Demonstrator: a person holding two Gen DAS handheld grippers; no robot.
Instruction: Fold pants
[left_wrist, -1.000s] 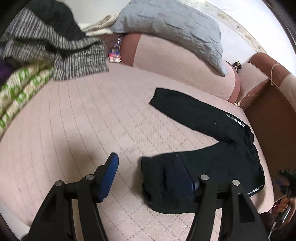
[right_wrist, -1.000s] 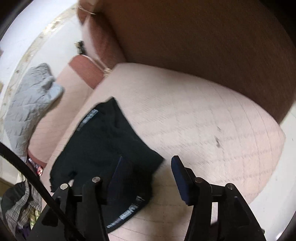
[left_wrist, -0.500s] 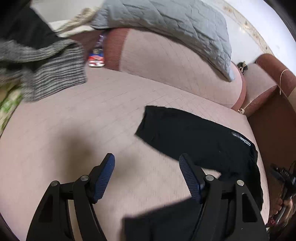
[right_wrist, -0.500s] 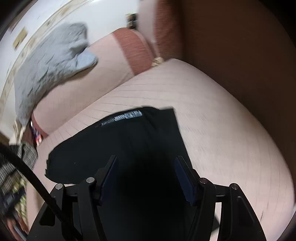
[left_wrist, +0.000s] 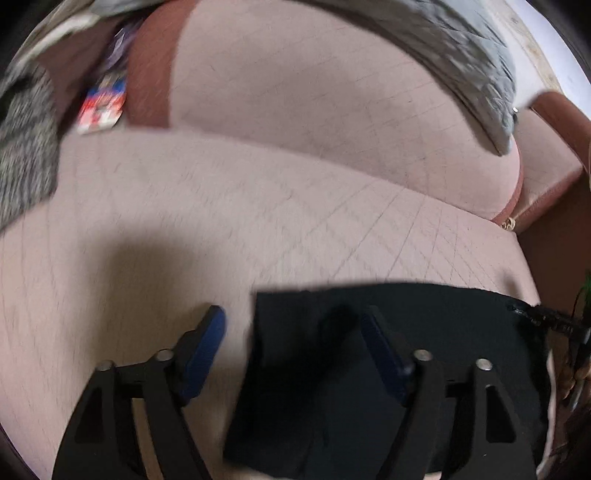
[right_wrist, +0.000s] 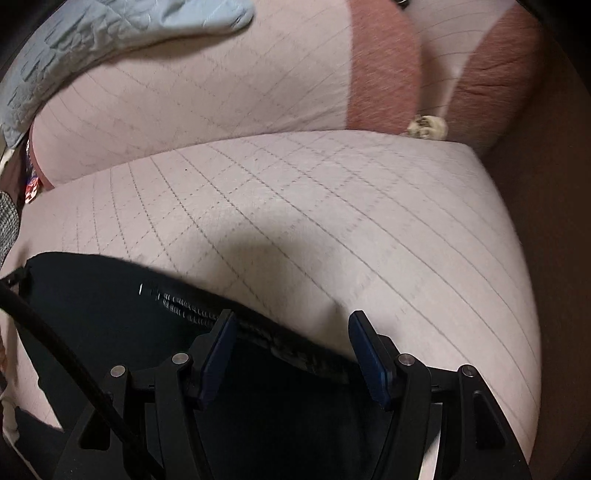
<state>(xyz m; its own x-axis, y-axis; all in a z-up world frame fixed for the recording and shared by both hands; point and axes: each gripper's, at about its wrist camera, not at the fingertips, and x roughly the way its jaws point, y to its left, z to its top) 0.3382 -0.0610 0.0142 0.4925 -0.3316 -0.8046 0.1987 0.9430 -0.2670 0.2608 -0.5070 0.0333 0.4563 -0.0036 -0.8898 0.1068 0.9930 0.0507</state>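
Observation:
Black pants (left_wrist: 424, 325) lie flat on the pink quilted sofa seat (left_wrist: 184, 206). In the left wrist view my left gripper (left_wrist: 293, 328) is open and empty; its fingertips straddle the left edge of the pants, close above it. In the right wrist view the pants (right_wrist: 110, 317) fill the lower left, their ribbed waistband running between my fingers. My right gripper (right_wrist: 291, 330) is open and empty, just above the waistband edge.
A grey quilted pillow (left_wrist: 461, 55) leans on the sofa backrest (left_wrist: 295, 92); it also shows in the right wrist view (right_wrist: 92, 40). A striped grey garment (left_wrist: 26, 147) and a colourful packet (left_wrist: 103, 107) lie at the left. A brown armrest (right_wrist: 498, 81) stands at the right.
Both grippers have dropped and moved in towards the pants, which now lie close under the fingers. The far pant edge has moved nearer in both views. Both jaws stay open.

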